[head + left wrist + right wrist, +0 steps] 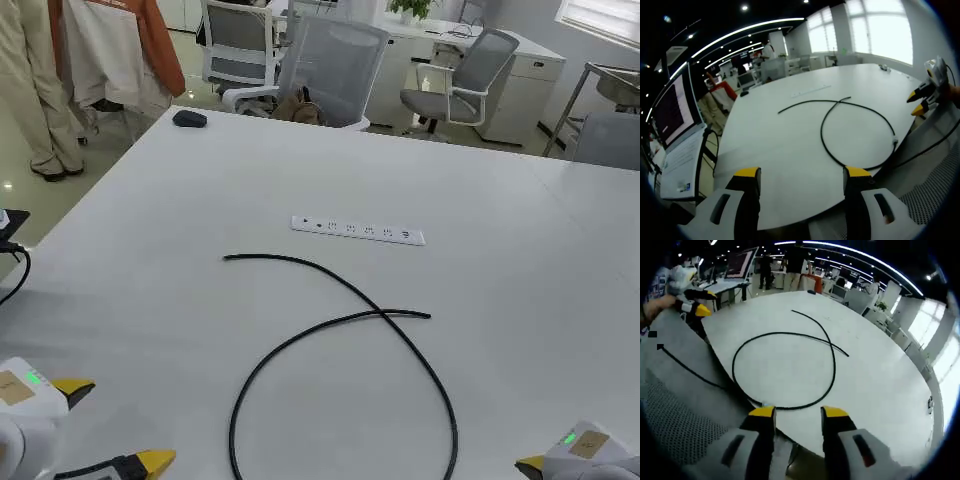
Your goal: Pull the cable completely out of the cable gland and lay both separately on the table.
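Note:
A long black cable (340,330) lies in one big crossed loop on the white table (500,300), its two ends pointing left and right past the crossing. In the left gripper view the cable (860,107) carries a small pale fitting (895,142) near the table's near edge, too small to make out. My left gripper (802,172) is open and holds nothing; it hovers at the near left corner (115,423). My right gripper (798,412) is open too, just short of the loop's near side (832,365), and sits at the near right edge (540,468).
A flush white socket strip (357,230) sits beyond the cable. A black mouse (189,118) rests at the far left edge. Office chairs (330,65) and a standing person (40,90) are behind the table. A screen (675,115) stands left of the table.

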Available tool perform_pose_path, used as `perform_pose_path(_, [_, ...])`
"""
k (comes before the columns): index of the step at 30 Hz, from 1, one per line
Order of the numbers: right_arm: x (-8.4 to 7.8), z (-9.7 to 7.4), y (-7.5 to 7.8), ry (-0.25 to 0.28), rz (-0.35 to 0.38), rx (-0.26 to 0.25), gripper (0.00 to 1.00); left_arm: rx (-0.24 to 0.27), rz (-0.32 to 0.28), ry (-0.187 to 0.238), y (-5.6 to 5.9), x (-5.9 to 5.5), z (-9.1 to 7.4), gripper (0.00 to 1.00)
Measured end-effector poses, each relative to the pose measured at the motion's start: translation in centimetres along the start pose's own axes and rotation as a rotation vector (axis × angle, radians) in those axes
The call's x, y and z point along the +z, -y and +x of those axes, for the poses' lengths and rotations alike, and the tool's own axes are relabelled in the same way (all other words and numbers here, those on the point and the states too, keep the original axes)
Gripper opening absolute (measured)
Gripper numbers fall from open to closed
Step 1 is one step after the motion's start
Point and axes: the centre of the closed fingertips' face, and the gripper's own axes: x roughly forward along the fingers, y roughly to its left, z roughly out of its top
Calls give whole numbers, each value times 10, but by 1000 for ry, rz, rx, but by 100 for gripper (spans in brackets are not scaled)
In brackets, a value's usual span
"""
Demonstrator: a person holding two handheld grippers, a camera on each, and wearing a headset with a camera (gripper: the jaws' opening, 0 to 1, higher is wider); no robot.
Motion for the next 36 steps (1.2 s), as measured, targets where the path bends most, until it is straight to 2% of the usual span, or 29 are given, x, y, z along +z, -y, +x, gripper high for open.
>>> perform_pose_path(2, [-1, -1, 3, 3, 7, -15, 41, -14, 10, 8, 4, 2, 1, 63])
perform_pose_path(4, [-2, -2, 3, 2, 8, -19, 40, -15, 18, -3, 5, -1, 1, 63])
perform_pose_path(12, [1, -1, 1, 12, 6, -6, 39, -11, 11, -27, 2, -5, 1, 62])
perform_pose_path(14, [1, -1, -3, 17, 0, 14, 38, 8, 7, -39, -1, -8, 1, 62])
perform_pose_path(16, [2, 1, -7, 20, -7, 39, 38, 82, -6, -21, -15, -6, -4, 61])
perform_pose_path(17, [-1, 2, -10, -4, -10, 60, 37, 105, -19, -11, -20, -5, -6, 60])
perform_pose_path(18, [0, 3, -12, -2, -12, 70, 37, 103, -26, -15, -21, -6, -5, 62])
perform_pose_path(20, [7, 3, -16, 44, -18, 93, 37, 107, -35, -39, -20, -10, -4, 64])
perform_pose_path(24, [8, 2, -24, 56, -21, 142, 37, 125, -20, -47, -21, -11, -6, 65])
perform_pose_path(26, [11, 2, -25, 76, -20, 150, 37, 133, -20, -57, -21, -12, -6, 65])
perform_pose_path(29, [11, 2, -26, 78, -18, 157, 37, 128, -16, -93, -18, -17, -5, 64])
perform_pose_path(33, [13, 1, -24, 90, -2, 149, 38, 135, -16, -89, -18, -16, -6, 65])
perform_pose_path(36, [10, 2, -23, 75, -1, 147, 38, 116, -23, -104, -15, -19, -5, 64])
